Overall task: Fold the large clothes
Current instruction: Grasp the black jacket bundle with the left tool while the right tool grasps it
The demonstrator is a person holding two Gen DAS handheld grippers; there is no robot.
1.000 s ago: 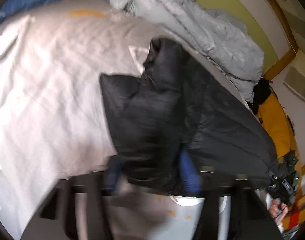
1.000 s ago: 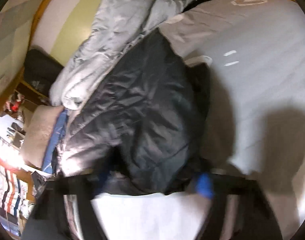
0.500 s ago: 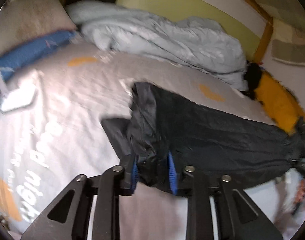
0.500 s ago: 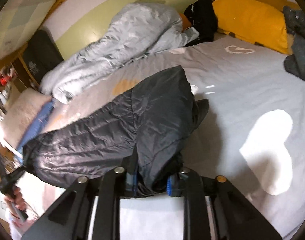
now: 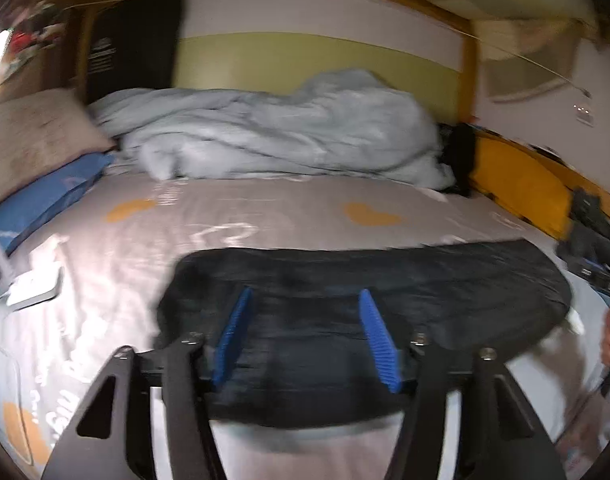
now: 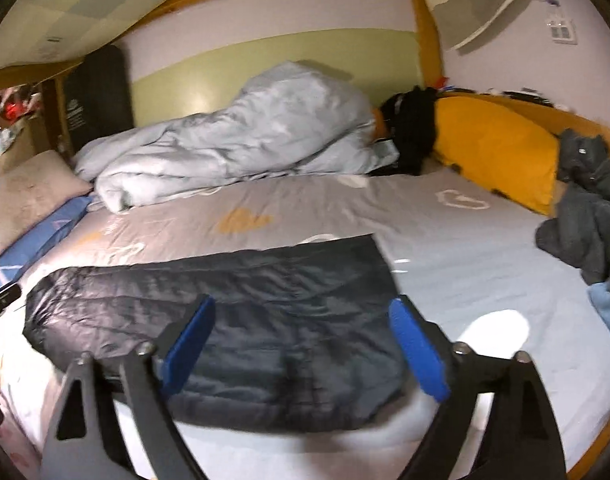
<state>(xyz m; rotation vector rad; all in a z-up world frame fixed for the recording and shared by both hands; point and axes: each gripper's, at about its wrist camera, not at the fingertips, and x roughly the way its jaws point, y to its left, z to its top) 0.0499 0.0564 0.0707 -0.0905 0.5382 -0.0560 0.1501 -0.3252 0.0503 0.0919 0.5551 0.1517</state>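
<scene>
We see both jaws just opened, left hand-held gripper (image 5: 305, 334) and right hand-held gripper (image 6: 305, 344) empty above the folded black quilted jacket (image 6: 233, 312) on the grey bed (image 6: 445, 236).

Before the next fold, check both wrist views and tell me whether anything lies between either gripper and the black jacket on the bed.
Nothing visible does. The left gripper and the right gripper, jaws just opened and empty, hang apart from the black jacket, which lies flat on the grey sheet. The grey clothes sit well off to the side.
</scene>
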